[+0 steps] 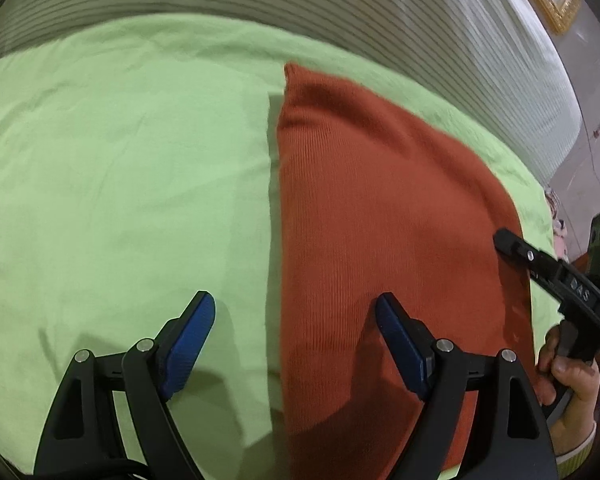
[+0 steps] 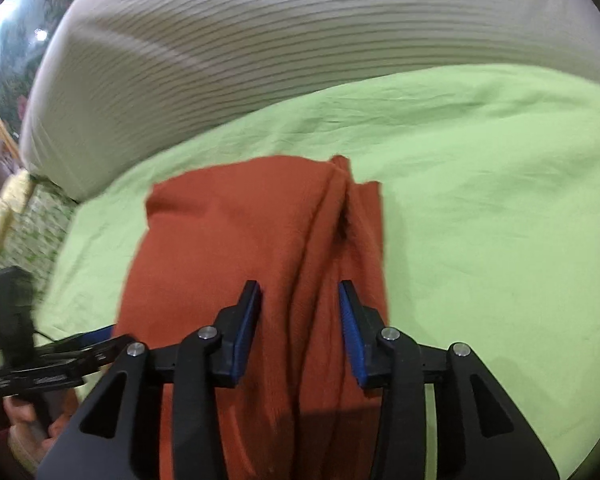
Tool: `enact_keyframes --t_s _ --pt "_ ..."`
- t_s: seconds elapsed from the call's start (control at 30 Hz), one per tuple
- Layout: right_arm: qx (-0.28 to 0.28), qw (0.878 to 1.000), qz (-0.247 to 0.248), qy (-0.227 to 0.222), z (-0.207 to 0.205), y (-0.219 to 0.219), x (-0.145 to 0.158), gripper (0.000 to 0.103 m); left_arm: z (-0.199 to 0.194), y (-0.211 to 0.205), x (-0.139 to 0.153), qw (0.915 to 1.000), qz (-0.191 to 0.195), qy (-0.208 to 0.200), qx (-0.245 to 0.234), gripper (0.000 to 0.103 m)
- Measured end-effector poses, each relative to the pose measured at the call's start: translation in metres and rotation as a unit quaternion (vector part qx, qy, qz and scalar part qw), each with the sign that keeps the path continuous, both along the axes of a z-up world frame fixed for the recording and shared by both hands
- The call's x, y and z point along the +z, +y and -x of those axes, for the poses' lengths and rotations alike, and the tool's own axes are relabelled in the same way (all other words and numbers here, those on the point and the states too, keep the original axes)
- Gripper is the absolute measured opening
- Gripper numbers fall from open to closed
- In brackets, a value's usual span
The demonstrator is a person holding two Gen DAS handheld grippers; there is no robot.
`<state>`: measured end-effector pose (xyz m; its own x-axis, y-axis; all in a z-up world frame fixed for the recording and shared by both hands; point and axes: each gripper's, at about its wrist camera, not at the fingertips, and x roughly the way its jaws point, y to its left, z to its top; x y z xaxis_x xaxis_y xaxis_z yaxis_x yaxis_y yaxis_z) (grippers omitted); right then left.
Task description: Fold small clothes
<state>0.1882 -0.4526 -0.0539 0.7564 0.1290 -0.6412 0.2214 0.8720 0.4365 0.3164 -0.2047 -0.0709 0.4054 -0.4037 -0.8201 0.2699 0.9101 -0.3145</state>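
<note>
Rust knit garment (image 2: pixel 260 264) lies folded on the green sheet (image 2: pixel 480 200). Your left gripper (image 1: pixel 296 320) gapes wide, empty; right gripper (image 2: pixel 300 320) half-open, seemingly off a raised ridge. Pull back carelessly and you drag that fold apart.

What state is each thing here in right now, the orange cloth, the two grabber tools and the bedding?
Orange knit garment: lying on the sheet, folded into a long strip, some creases near its far end.
Left gripper: open wide, holding nothing.
Right gripper: open, jaws either side of a fabric ridge, not pressing it.
Green sheet: spread out, lightly wrinkled.
Striped cushion: resting behind the sheet.
</note>
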Motion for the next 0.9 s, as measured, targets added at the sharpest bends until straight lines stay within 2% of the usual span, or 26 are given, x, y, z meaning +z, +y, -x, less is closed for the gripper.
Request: enact_keyframes --t_s 0.17,0.27,0.33,0.37,0.4,0.43,0.5,0.57,0.63,0.7,0.77,0.83,0.9 --pt "0.018 0.999 -0.049 -0.009 -0.019 -0.019 0.002 0.041 -0.057 -0.011 0.002 0.9996 0.017 0.02 0.007 0.083" --pt "0.031 0.996 -0.082 -0.02 -0.028 -0.027 0.005 0.043 -0.082 -0.017 0.001 0.9996 0.014 0.02 0.016 0.083" --pt "0.031 0.998 -0.055 -0.002 -0.035 -0.024 0.003 0.038 -0.091 -0.023 0.0 0.9998 0.001 0.011 0.019 0.078" --pt "0.035 0.998 -0.05 0.006 -0.038 -0.022 0.001 0.031 -0.092 -0.026 0.002 0.9998 -0.006 0.003 0.017 0.057" --pt "0.035 0.998 -0.045 0.015 -0.04 -0.021 -0.001 0.016 -0.093 -0.032 0.006 1.0 0.001 -0.001 -0.003 0.031" --pt "0.034 0.998 -0.045 0.007 -0.038 -0.02 0.001 0.014 -0.092 -0.036 0.011 0.9999 0.006 0.0 -0.016 0.029" --pt "0.032 0.998 -0.037 -0.03 -0.026 -0.018 0.016 0.013 -0.087 -0.042 0.023 0.9993 -0.008 -0.026 -0.023 0.022" --pt "0.025 0.998 -0.022 -0.056 -0.016 -0.017 0.03 0.013 -0.085 -0.05 0.031 0.9978 -0.028 -0.052 -0.029 0.021" --pt "0.011 0.998 -0.006 -0.061 -0.013 -0.019 0.036 0.012 -0.089 -0.054 0.027 0.9969 -0.051 -0.055 -0.024 0.028" --pt "0.003 1.0 0.003 -0.018 -0.024 -0.023 0.023 0.013 -0.096 -0.055 0.017 0.9957 -0.079 -0.045 -0.018 0.048" --pt "0.0 1.0 -0.002 0.017 -0.031 -0.026 0.006 0.017 -0.096 -0.046 0.016 0.9959 -0.077 -0.045 -0.013 0.057" --pt "-0.005 1.0 -0.009 0.01 -0.022 -0.027 0.006 0.023 -0.09 -0.031 0.022 0.9969 -0.064 -0.045 -0.006 0.06" --pt "-0.018 1.0 0.0 -0.012 0.004 -0.022 0.02 0.027 -0.077 -0.016 0.027 0.9974 -0.056 -0.045 -0.003 0.066"
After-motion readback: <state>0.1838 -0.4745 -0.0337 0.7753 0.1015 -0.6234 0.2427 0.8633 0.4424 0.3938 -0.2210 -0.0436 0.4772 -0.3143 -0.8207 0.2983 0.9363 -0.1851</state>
